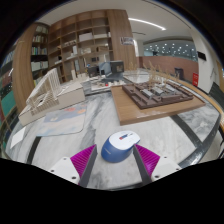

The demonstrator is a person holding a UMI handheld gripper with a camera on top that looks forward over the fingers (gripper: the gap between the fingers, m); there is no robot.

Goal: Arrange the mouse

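**poster1:** Closest to the lens: two fingers (83, 166) with magenta pads (148, 157), spread apart. Gripper (116, 162) open, not clamped on anything. Mouse (120, 144) sitting right between the pads, white with a blue-grey top. Looks like resting on the table (190, 125) under its own weight. Tiny gap on each side, though hard to call at the left pad.

**poster2:** Agreed, open with the mouse in between. Can't tell which end of the mouse faces forward, honestly. Table glossy, marbled white-grey, reflecting ceiling light. Dark strips running across it, maybe seams or frame bars, can't say which.

**poster1:** Beyond the fingers, to the right: brown tray (160, 97) with a grey architectural-looking model on top, well apart from the mouse. To the left: pale sheet (50, 122) lying flat, and behind that another whitish model (52, 95) with thin upright sticks.

**poster2:** Further back: tall wooden shelves (85, 40) with books and small stuff, too small to make out. Something dark in front of the shelves, maybe a monitor, not sure. Long ceiling light (148, 23) up top, open office-type room stretching off to the right.

**poster1:** Yep. Mouse nearer the fingertips than anything else on the table.
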